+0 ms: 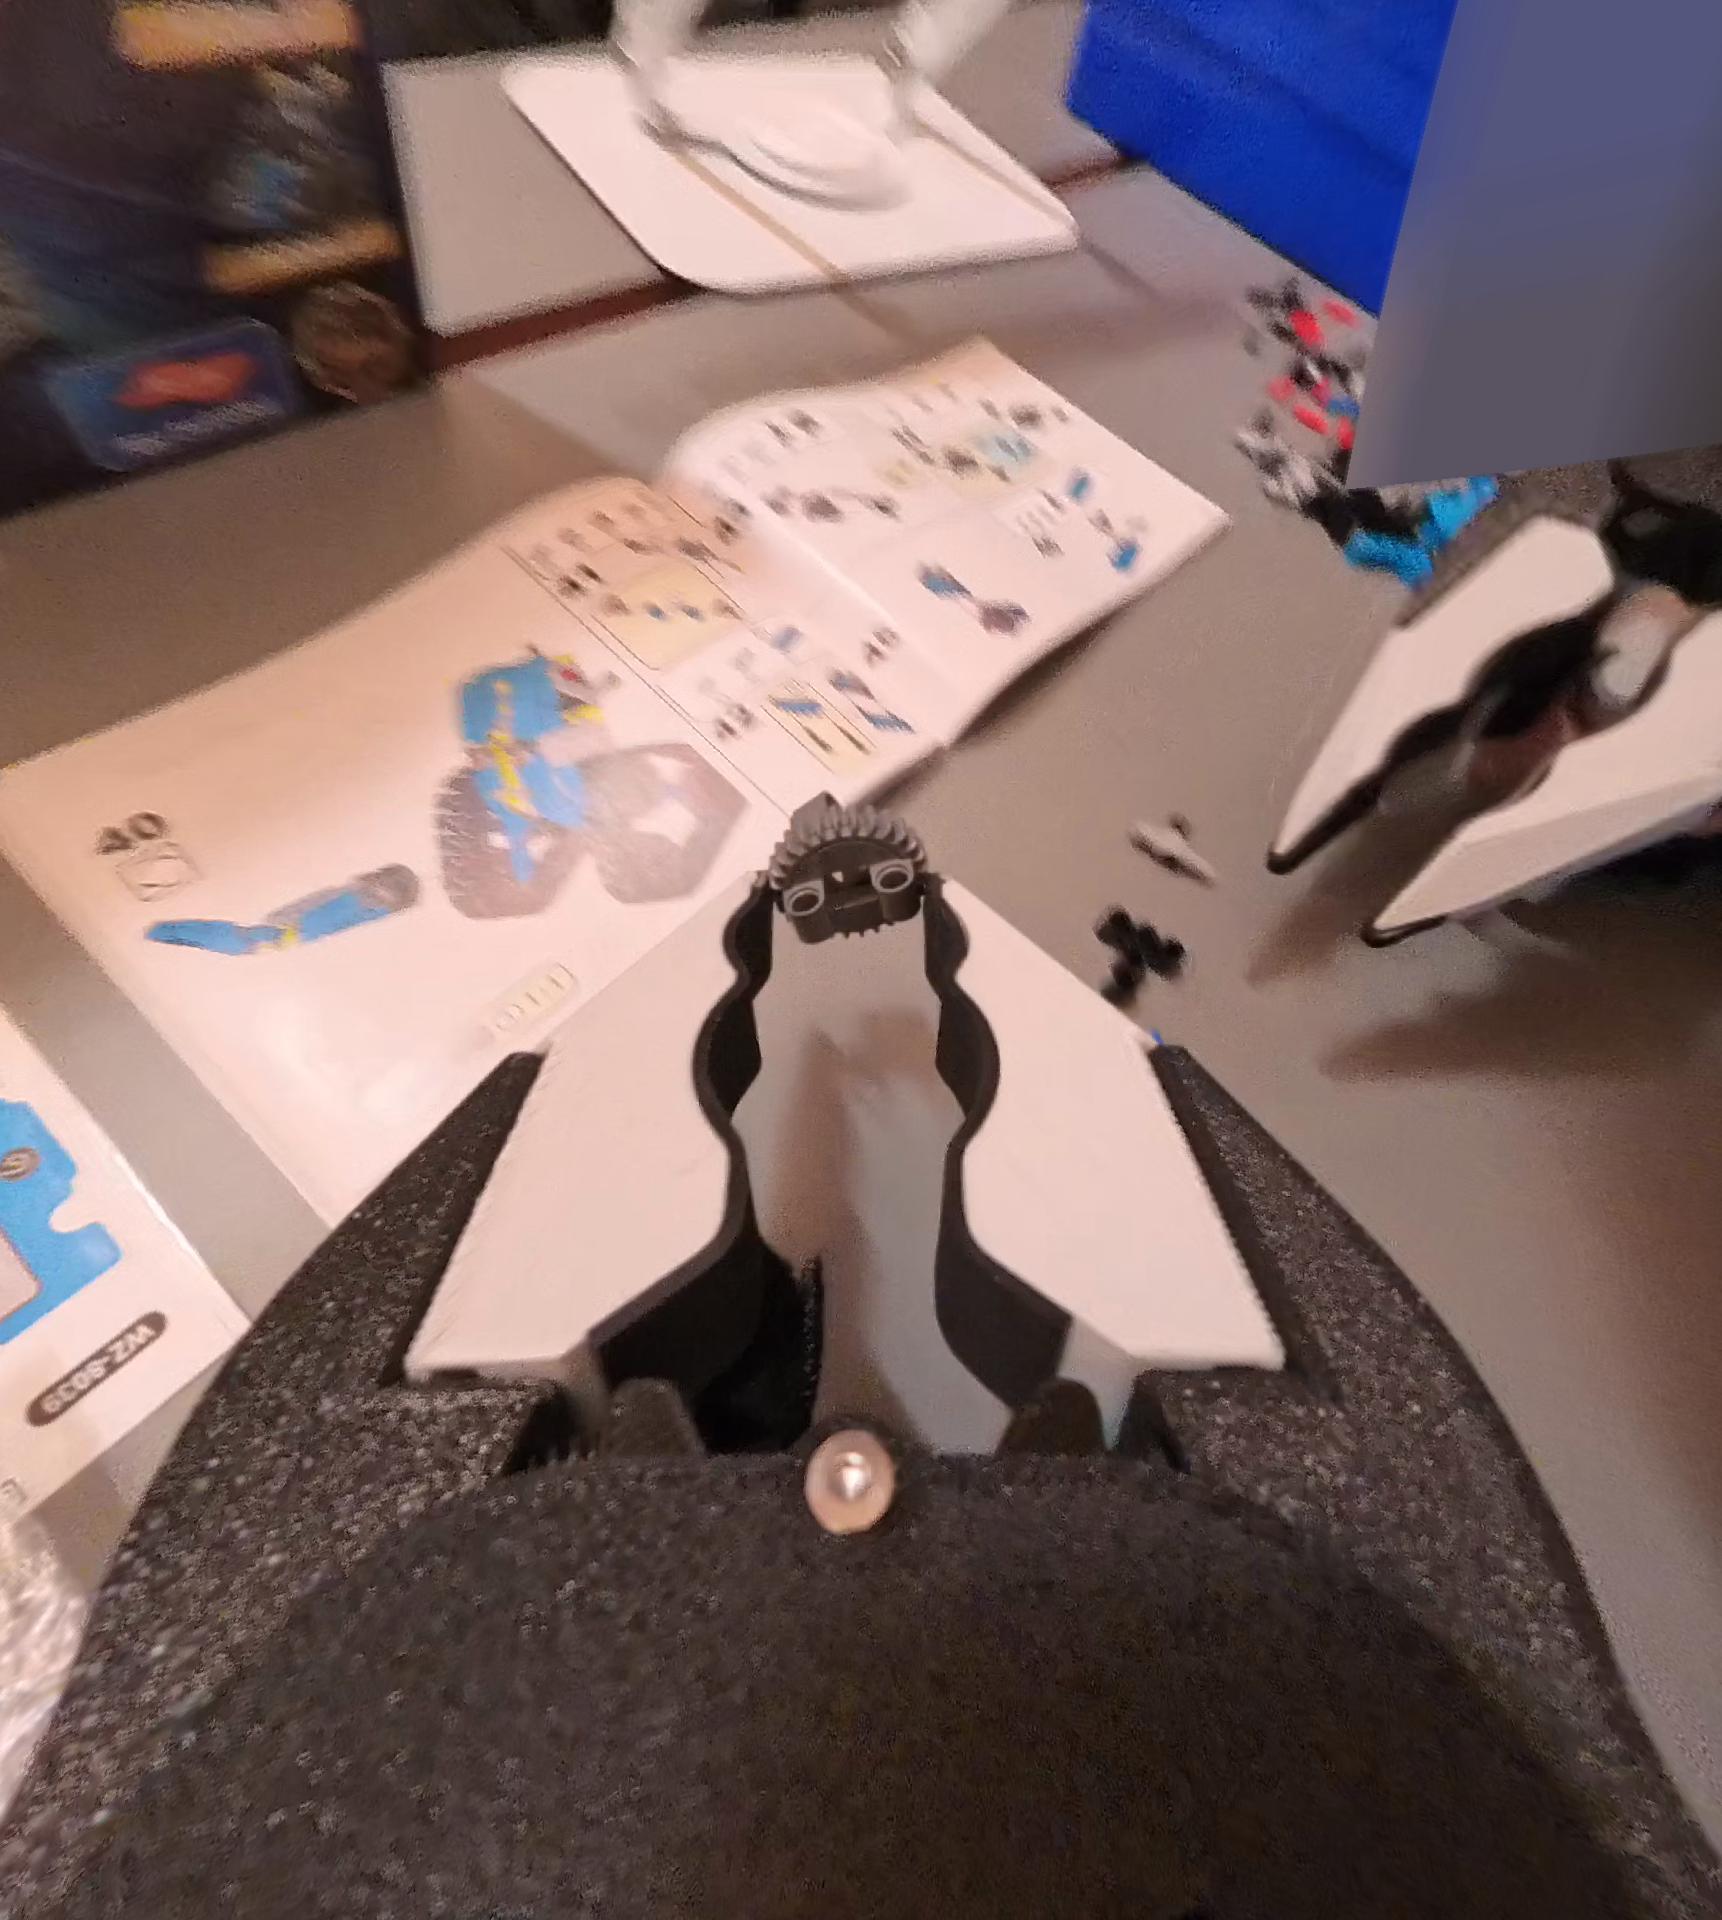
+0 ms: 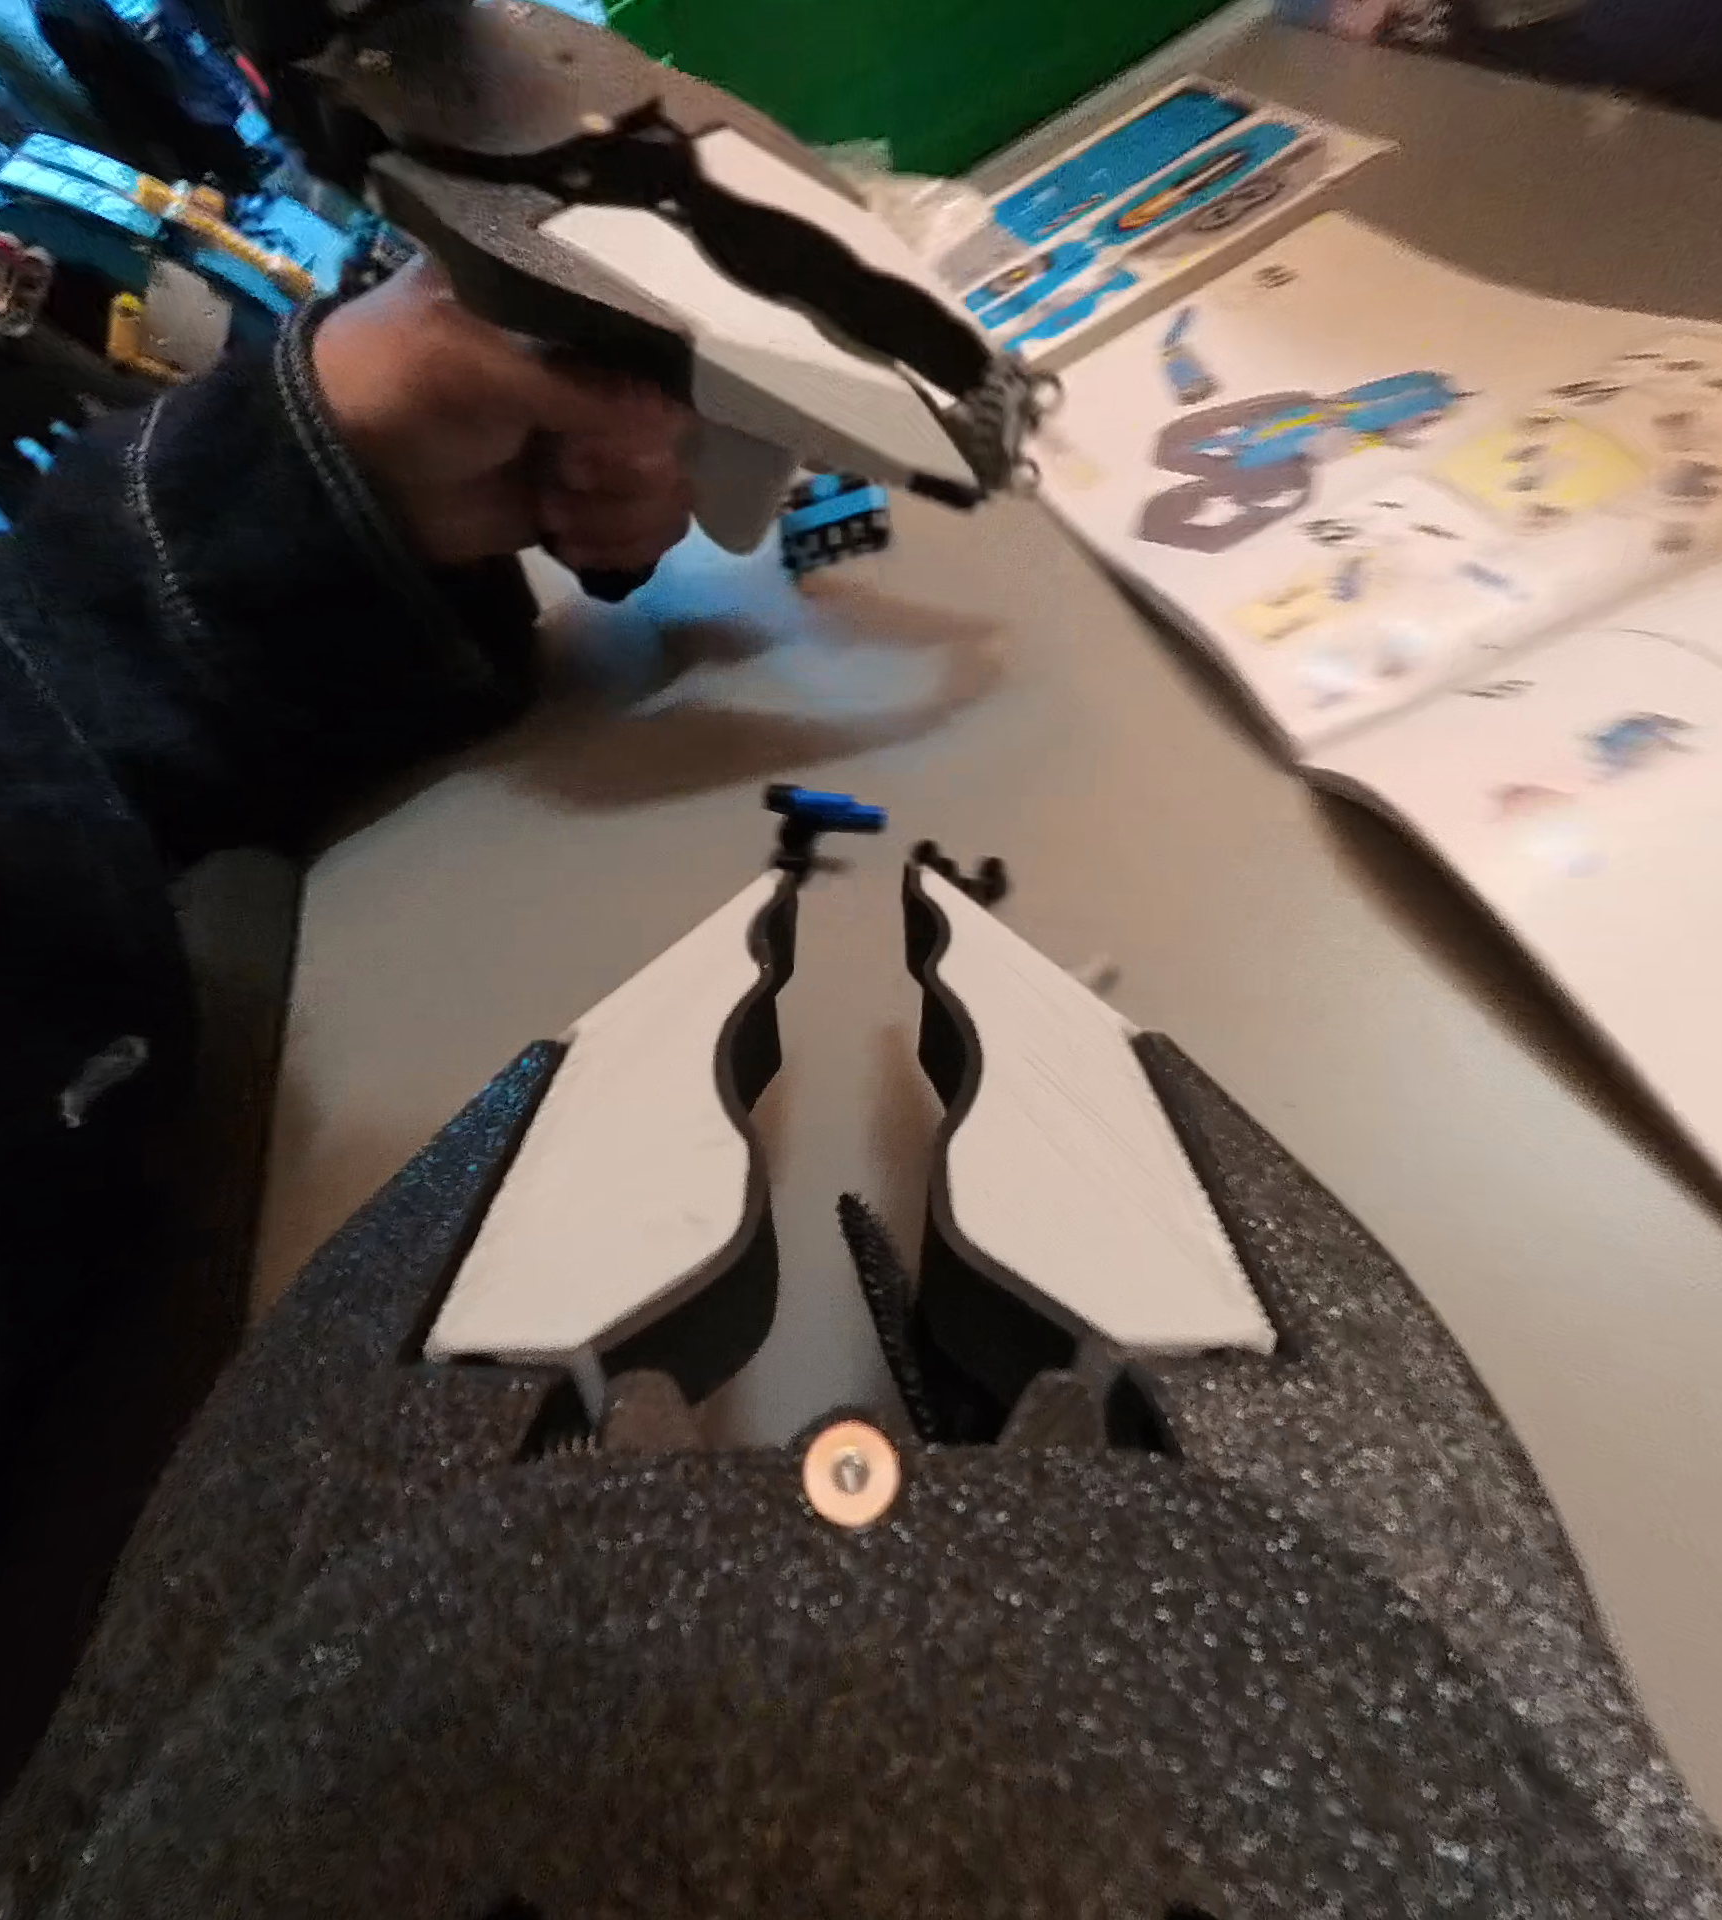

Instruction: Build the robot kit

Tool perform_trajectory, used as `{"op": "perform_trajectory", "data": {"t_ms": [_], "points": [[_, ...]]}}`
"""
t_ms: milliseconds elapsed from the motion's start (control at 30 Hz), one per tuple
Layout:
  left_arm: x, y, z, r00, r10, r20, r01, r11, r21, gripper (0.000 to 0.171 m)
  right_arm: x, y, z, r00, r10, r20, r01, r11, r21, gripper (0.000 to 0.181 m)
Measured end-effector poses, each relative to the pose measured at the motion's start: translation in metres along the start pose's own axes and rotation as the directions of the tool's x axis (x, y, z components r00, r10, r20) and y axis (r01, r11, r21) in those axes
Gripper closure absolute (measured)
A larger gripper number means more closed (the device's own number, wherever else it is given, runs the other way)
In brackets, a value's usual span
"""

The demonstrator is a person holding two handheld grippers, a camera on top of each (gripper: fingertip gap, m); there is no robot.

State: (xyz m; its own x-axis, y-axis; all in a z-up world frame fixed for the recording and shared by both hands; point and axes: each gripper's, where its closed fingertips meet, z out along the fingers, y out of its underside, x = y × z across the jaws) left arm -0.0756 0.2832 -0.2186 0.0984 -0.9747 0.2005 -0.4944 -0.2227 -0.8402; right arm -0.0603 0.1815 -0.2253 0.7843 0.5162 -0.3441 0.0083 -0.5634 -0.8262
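Grey counter [image 1: 1459,1195] carries an open instruction booklet [image 1: 545,727] and a loose heap of small parts [image 1: 1304,416] at its far side, so most of the building looks undone. Left gripper [image 1: 844,894] is clamped on a dark gear [image 1: 844,868] held above the booklet's edge. Right gripper [image 2: 849,883] hangs parted and empty, just short of a blue pin [image 2: 826,808] lying on the counter.

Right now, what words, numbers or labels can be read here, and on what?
I won't copy writing out; here is where it stands.
Open instruction booklet: a printed number, rest blurred.
Blue-and-white sheet: a dark oval label.
Dark box: lettering blurred.
Gear in left gripper: none.
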Motion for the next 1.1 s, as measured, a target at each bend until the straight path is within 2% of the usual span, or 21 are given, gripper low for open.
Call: {"op": "perform_trajectory", "data": {"t_ms": [100,167,267,400,467,500,600,700,733,800,867,933,1100], "points": [[0.014,0.026,-0.005,0.993,0.085,-0.08,-0.094,0.989,-0.117,0.143,-0.015,0.005,0.022,0.999,-0.048,-0.025,0.046,0.997,-0.059,0.161],[0.011,0.035,-0.006,0.994,0.088,-0.068,-0.098,0.982,-0.161,0.143,-0.016,0.013,0.035,0.992,-0.105,-0.069,0.096,0.988,-0.121,0.161],[0.026,0.032,-0.005,0.988,0.069,-0.135,-0.088,0.986,-0.144,0.143,-0.016,0.02,0.047,0.978,-0.162,-0.133,0.137,0.974,-0.181,0.159],[0.034,0.026,-0.005,0.978,-0.004,-0.21,-0.018,0.995,-0.102,0.143,-0.017,0.018,0.059,0.963,-0.204,-0.176,0.171,0.967,-0.19,0.156],[0.041,0.017,-0.009,0.96,-0.041,-0.277,0.026,0.998,-0.058,0.143,-0.014,0.018,0.063,0.95,-0.247,-0.193,0.206,0.956,-0.21,0.171],[0.045,0.014,-0.012,0.947,-0.055,-0.316,0.043,0.998,-0.043,0.143,-0.015,0.018,0.064,0.95,-0.258,-0.178,0.218,0.952,-0.215,0.173],[0.056,0.007,-0.019,0.92,-0.055,-0.388,0.055,0.998,-0.011,0.143,-0.025,0.016,0.053,0.948,-0.312,-0.058,0.293,0.932,-0.216,0.173],[0.077,0.011,-0.023,0.887,0.015,-0.461,-0.023,1.0,-0.012,0.143,-0.054,0.011,0.017,0.916,-0.343,0.207,0.373,0.919,-0.128,0.174],[0.087,0.017,-0.024,0.87,0.055,-0.491,-0.075,0.997,-0.02,0.143,-0.067,0.013,0.004,0.903,-0.296,0.311,0.343,0.933,-0.108,0.174],[0.112,0.026,-0.026,0.82,0.125,-0.559,-0.168,0.985,-0.026,0.143,-0.078,0.013,-0.014,0.884,-0.171,0.436,0.235,0.967,-0.096,0.174],[0.135,0.037,-0.026,0.769,0.171,-0.616,-0.247,0.968,-0.04,0.143,-0.088,0.019,-0.027,0.833,-0.053,0.551,0.146,0.981,-0.126,0.174],[0.153,0.049,-0.026,0.725,0.192,-0.661,-0.311,0.948,-0.066,0.143,-0.088,0.031,-0.032,0.81,0.012,0.586,0.119,0.976,-0.184,0.174],[0.165,0.061,-0.017,0.711,0.201,-0.673,-0.356,0.93,-0.098,0.143,-0.088,0.042,-0.035,0.786,0.065,0.615,0.111,0.963,-0.244,0.174]]}}
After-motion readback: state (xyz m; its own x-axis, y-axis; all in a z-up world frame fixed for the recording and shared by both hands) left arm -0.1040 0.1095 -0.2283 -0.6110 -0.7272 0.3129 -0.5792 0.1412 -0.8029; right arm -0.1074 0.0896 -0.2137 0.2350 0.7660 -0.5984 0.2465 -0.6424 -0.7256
